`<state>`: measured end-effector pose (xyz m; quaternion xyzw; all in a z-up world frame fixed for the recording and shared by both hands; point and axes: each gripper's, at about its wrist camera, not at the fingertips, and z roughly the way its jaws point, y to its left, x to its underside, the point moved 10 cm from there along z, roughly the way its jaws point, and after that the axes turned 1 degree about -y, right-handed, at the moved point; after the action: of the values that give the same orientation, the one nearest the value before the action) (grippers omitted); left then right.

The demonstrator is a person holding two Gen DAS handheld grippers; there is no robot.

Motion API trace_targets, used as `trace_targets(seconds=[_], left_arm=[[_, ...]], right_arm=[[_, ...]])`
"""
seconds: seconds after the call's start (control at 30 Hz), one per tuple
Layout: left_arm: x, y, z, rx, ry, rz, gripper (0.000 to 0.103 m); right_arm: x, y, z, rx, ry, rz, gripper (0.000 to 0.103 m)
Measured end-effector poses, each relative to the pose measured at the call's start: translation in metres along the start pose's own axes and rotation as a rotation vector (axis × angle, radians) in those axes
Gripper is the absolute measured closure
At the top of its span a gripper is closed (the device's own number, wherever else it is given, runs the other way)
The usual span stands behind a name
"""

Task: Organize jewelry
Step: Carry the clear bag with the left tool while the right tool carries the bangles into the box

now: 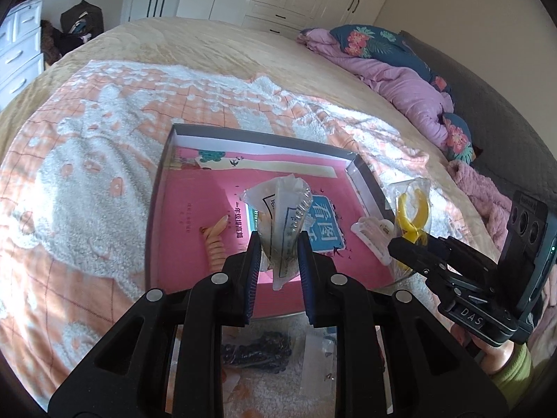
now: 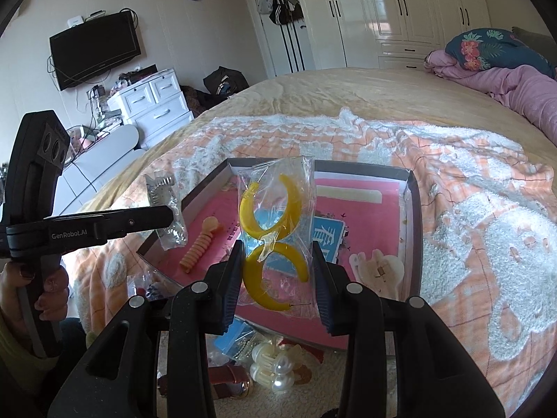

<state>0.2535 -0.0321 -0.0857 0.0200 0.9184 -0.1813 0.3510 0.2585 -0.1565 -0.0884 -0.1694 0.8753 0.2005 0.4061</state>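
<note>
In the left wrist view my left gripper (image 1: 278,247) is shut on a crumpled clear bag (image 1: 282,205) with a silvery piece inside, held above a shallow grey box (image 1: 162,188) with a pink book in its bottom. My right gripper (image 2: 278,254) is shut on a clear bag of yellow hoop earrings (image 2: 275,223), also over the box (image 2: 414,205). An orange spiral hair tie (image 2: 202,244) and a white hair claw (image 2: 377,261) lie in the box. Each view shows the other gripper beside it: the right one (image 1: 397,249) and the left one (image 2: 170,216).
The box sits on an orange-and-white fleece blanket (image 1: 87,174) on a bed. In front of the box lie a dark beaded piece (image 1: 257,348), a small clear packet (image 1: 318,355), a pearl hair clip (image 2: 275,365) and a blue packet (image 2: 231,343). Pink bedding (image 1: 410,94) is piled at the far right.
</note>
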Motion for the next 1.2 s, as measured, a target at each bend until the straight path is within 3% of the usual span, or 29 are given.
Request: trace_targets(seconds=[0.23, 0.73, 1.2], left_arm=[[0.012, -0.001, 0.025, -0.001, 0.07, 0.037, 0.089], [0.028, 0.002, 0.048, 0.007, 0.137, 0.044, 0.088], [0.035, 0.003, 0.055, 0.014, 0.163, 0.049, 0.088]], right_arm=[[0.008, -0.004, 0.019, -0.001, 0.051, 0.005, 0.067], [0.03, -0.012, 0.05, 0.015, 0.142, 0.036, 0.067], [0.033, -0.017, 0.052, 0.031, 0.152, 0.052, 0.066]])
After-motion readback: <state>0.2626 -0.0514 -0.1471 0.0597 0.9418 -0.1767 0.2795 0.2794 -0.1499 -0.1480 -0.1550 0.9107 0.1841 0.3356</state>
